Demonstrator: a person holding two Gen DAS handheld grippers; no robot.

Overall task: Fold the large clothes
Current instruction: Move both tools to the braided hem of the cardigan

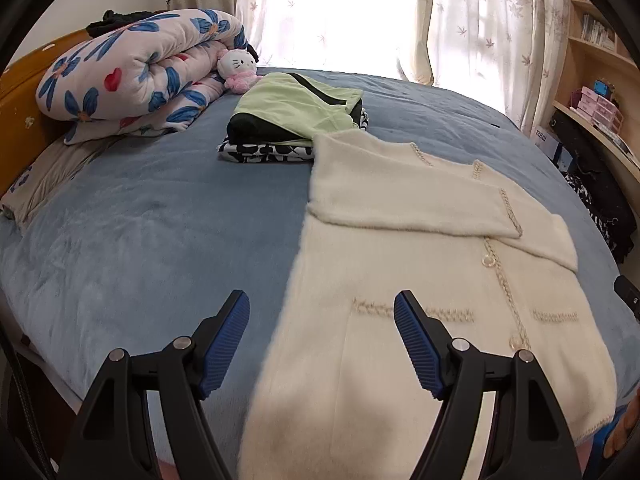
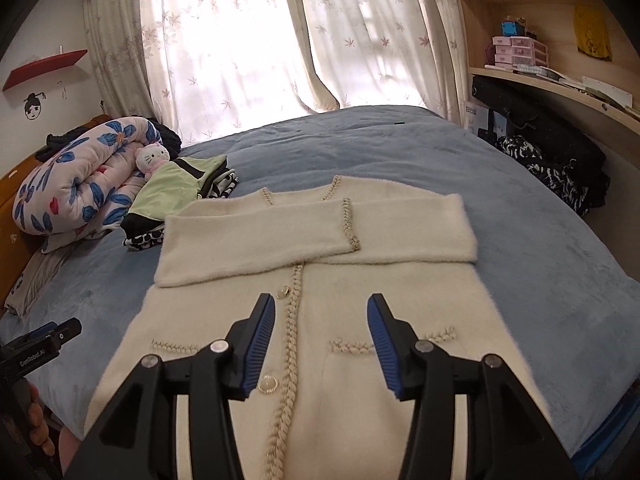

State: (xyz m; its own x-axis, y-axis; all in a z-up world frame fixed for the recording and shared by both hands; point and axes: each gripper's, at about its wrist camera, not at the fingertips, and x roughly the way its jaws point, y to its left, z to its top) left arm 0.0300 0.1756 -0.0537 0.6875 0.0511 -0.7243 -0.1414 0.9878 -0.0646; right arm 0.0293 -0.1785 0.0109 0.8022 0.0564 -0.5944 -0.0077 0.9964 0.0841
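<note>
A cream fuzzy cardigan [image 2: 320, 280] with braided trim and pearl buttons lies flat on the blue bed, both sleeves folded across its chest. In the left wrist view the cardigan [image 1: 400, 260] fills the right half. My left gripper [image 1: 322, 308] hangs open above the cardigan's left edge, nothing between its blue pads. My right gripper [image 2: 321, 312] is open above the button line, also empty. The left gripper's body [image 2: 40, 344], with a hand on it, shows at the lower left of the right wrist view.
A stack of folded clothes [image 1: 292, 124], green on top, sits beyond the cardigan. A rolled floral quilt [image 1: 132, 76] and a plush cat [image 1: 238, 70] lie at the headboard. Curved shelves [image 2: 560, 80] and dark bags [image 2: 560, 160] stand right of the bed. Blue bedcover [image 1: 140, 220] spreads left.
</note>
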